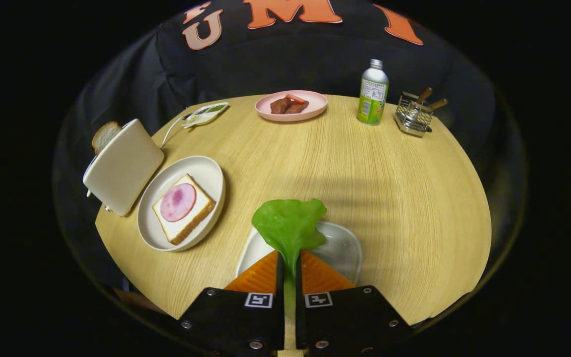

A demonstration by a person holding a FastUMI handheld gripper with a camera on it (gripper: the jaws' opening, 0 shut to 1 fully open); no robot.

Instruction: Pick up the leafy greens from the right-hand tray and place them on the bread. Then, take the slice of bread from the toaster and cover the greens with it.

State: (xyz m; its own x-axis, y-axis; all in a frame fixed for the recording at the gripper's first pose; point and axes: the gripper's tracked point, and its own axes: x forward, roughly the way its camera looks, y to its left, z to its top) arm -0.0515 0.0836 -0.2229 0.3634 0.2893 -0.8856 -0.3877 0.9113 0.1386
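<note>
The gripper (289, 258) is clamped on the lettuce leaf's (290, 225) stem, seemingly just above the white tray (347, 250); the ham-topped bread (182, 208) lies at ten o'clock.

round light-wood table (365, 163) before a black cloth wall (290, 59)

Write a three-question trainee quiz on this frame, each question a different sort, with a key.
1. True or false: the tool is shut on the leafy greens.
2. What lies on the bread in the round plate? A) meat slice B) cheese C) nothing
3. Fill in: a second bread slice sticks out of the ____.

Key:
1. True; both fingers press the stem, above the white tray.
2. A, the meat slice.
3. toaster.
</note>
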